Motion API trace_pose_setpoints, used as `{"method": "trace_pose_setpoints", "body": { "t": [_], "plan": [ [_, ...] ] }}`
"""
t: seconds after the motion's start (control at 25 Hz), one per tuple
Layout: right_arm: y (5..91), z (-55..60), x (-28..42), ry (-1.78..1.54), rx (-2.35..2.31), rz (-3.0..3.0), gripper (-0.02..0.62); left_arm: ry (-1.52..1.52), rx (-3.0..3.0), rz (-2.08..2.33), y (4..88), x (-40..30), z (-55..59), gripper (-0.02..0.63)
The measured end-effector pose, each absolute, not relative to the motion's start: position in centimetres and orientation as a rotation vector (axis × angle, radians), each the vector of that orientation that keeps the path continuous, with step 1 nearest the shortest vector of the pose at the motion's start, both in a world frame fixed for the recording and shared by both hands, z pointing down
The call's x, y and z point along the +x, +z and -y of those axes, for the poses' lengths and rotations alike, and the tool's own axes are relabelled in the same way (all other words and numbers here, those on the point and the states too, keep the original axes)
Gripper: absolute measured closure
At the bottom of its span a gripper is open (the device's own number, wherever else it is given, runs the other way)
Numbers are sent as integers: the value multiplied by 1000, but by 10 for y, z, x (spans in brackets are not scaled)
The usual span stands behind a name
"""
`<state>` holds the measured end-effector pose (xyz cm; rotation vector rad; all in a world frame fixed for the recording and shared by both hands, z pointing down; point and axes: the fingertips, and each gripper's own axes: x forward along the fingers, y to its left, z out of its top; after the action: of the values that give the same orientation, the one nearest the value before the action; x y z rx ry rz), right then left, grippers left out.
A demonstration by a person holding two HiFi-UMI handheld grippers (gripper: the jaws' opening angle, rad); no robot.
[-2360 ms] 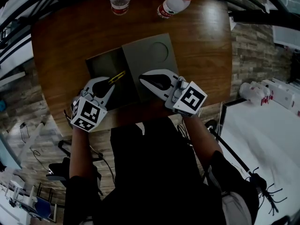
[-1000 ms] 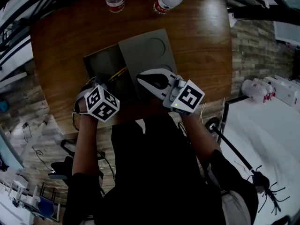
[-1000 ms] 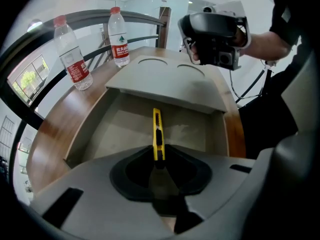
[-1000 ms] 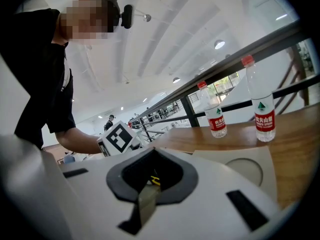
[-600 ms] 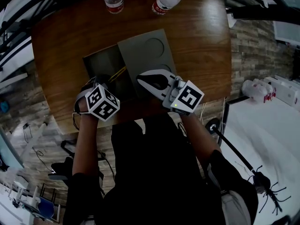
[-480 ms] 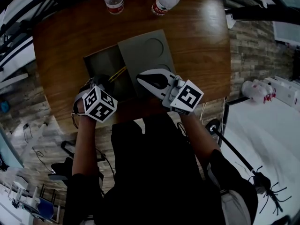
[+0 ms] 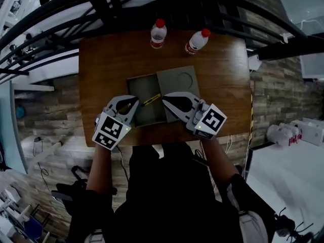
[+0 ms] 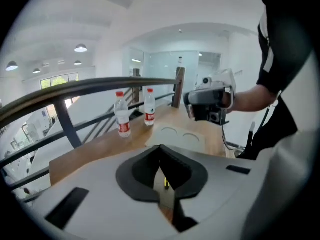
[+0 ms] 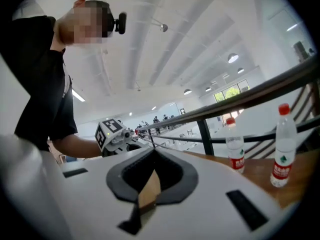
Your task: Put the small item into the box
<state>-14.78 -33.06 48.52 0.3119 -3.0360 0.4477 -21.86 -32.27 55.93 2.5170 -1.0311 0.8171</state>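
Yellow, thin, perhaps pen-like item (image 7: 152,99) lies in box (image 7: 136,87); left claw (image 8: 160,148) and right claw (image 9: 152,150) closed.

Box (image 7: 142,87) open above; bottles (image 7: 158,33) well behind, seemingly clear.

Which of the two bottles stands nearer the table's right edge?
The right-hand bottle, behind the lid; the other bottle stands to its left.

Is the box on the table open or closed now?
Open. The head view shows the dark inside of the box, and the lid with a round mark lies flat at its side, not over it.
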Motion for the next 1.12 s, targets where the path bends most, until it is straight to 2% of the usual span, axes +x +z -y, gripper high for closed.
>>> {"method": "trace_pose_setpoints", "body": {
  "t": [0.32,0.64,0.92,1.12],
  "plan": [
    [382,283,-207,195,179,3145,586,268,2704,1228,408,-278,295,590],
    [319,265,-226,56,306,3208,586,-255,2778,1233,310,-344,248,591],
    [302,248,-237,2,368,3224,586,-516,2745,1191,296,-393,208,591],
    [298,237,-239,-11,351,3219,586,-551,2701,1151,307,-394,186,591]
  ]
}}
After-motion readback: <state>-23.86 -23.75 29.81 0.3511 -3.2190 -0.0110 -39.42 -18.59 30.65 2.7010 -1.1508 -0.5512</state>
